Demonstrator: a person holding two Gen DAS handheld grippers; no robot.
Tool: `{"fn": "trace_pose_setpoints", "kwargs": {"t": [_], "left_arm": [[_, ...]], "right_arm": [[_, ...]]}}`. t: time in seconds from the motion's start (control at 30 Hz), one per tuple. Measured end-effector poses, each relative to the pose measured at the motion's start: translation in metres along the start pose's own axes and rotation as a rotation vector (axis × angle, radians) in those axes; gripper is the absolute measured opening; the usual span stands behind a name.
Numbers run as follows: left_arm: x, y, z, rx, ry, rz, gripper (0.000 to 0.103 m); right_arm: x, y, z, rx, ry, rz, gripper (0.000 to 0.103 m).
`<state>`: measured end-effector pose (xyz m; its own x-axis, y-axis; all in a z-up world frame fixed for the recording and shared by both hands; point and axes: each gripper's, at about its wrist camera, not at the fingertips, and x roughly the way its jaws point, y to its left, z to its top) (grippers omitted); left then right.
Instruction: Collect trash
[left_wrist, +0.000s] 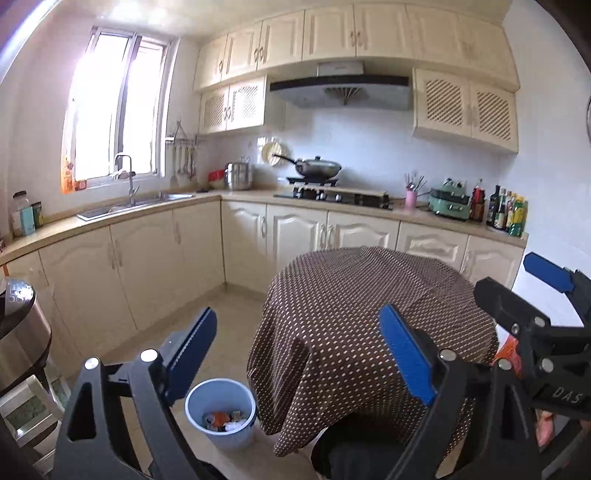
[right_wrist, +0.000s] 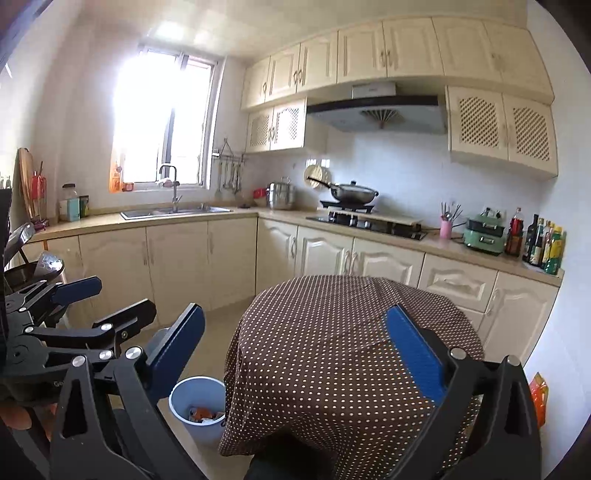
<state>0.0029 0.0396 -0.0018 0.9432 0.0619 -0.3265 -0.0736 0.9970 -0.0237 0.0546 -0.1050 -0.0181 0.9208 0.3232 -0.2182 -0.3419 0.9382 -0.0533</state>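
A light blue bin (left_wrist: 236, 437) stands on the floor to the left of a round table under a brown dotted cloth (left_wrist: 351, 295). Orange and white scraps of trash (left_wrist: 223, 421) lie in the bin. Nothing rests on the visible part of the tabletop. My left gripper (left_wrist: 297, 319) is held above the table's near edge, open, with nothing between its blue pads. To its right in the same view is my right gripper (left_wrist: 508, 275), also open. The right wrist view shows the right gripper (right_wrist: 295, 317) open and holding nothing, the left gripper (right_wrist: 122, 295) beside it, and the bin (right_wrist: 184, 397) with its trash (right_wrist: 205, 413).
Cream cabinets (left_wrist: 147, 266) and a counter run along the far and left walls, with a sink (left_wrist: 136, 206), a stove with a wok (left_wrist: 317, 168) and bottles (left_wrist: 506, 210). A steel pedal bin (left_wrist: 22, 332) stands at the left. An orange bag (right_wrist: 539, 398) lies right of the table.
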Motion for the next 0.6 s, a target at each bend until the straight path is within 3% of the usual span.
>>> {"fn": "trace_pose_setpoints", "kwargs": {"t": [0.17,0.3,0.6], "left_arm": [[-0.018,-0.004,0.003,0.003,-0.081,-0.006,0.090],[-0.023,-0.007,0.005,-0.004,-0.083,-0.005,0.090],[-0.027,-0.019,0.007,0.004,-0.105,-0.031,0.090]], "right_arm": [[-0.019,-0.008,0.002,0.005,-0.043,-0.032,0.096],[-0.032,-0.013,0.001,-0.003,-0.082,-0.065,0.096],[-0.035,-0.025,-0.006,0.009,-0.072,-0.099,0.096]]}}
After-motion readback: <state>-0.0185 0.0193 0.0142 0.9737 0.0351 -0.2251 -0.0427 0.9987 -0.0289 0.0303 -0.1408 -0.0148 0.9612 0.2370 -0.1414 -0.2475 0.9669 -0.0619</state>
